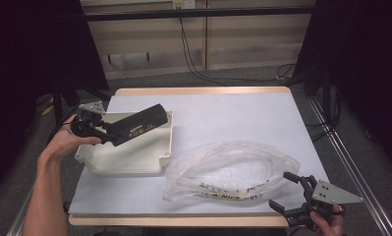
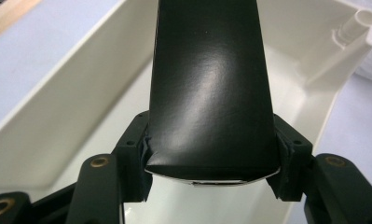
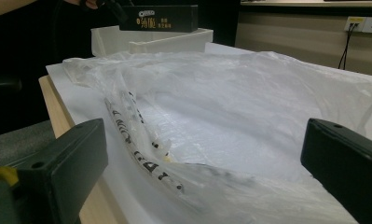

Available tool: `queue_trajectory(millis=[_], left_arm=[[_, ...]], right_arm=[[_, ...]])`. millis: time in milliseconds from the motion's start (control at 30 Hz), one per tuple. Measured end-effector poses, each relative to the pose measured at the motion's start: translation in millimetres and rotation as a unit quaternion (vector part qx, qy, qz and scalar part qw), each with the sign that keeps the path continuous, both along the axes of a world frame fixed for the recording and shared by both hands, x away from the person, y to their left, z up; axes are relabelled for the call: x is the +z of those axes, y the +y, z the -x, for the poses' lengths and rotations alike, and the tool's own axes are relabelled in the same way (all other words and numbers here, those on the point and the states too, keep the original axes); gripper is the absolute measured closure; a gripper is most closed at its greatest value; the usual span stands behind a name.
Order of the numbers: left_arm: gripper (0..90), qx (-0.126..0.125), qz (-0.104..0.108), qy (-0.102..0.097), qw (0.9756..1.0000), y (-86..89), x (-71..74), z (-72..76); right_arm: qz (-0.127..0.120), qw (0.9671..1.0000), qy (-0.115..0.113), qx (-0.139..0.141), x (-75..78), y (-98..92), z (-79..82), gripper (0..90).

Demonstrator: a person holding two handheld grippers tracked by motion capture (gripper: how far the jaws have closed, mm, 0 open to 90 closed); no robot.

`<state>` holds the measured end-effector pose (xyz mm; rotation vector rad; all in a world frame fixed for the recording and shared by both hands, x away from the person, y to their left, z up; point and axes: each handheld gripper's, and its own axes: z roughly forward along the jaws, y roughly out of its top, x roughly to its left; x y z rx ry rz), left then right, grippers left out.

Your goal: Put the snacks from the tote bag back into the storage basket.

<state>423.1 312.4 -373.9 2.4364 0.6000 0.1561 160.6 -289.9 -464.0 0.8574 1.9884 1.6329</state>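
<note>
Black box [image 1: 138, 125] above tray rim [image 1: 170, 135]

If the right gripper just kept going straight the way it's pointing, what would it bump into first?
Most likely the clear plastic bag lying right ahead of the right gripper, whose jaws stand open. How close it lies is hard to judge.

Bright even overhead light on the table [image 1: 233, 113], dark surroundings, soft shadows, sheen on the black box [image 2: 211, 84].

The black box [image 2: 210, 93] looks like smooth card with a soft sheen. Beneath it, the cream tray [image 2: 58, 107] is matt moulded plastic. Beside the tray, the bag [image 1: 228, 169] is thin, crinkled clear film.
</note>
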Motion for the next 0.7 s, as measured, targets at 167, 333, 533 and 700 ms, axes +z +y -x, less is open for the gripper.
queue_trajectory(millis=[167,333,533,700], left_arm=[[42.9,-0.001,-0.008,0.011,0.9999,2.6,-9.2,-0.5],[42.9,-0.006,-0.019,0.018,0.9996,0.5,-14.5,0.4],[42.9,-0.016,-0.028,0.022,0.9992,0.0,-20.9,0.4],[42.9,-0.022,-0.036,0.029,0.9987,-3.8,-28.3,1.1]], right_arm=[[0.000,1.0000,0.001,-0.001,-0.2,-0.4,-0.4,0.0],[0.002,1.0000,0.001,0.004,0.1,0.9,0.0,0.0],[0.001,1.0000,0.000,0.000,0.1,0.6,0.1,0.0],[0.001,1.0000,0.001,0.002,-0.1,0.8,-0.4,0.0]])
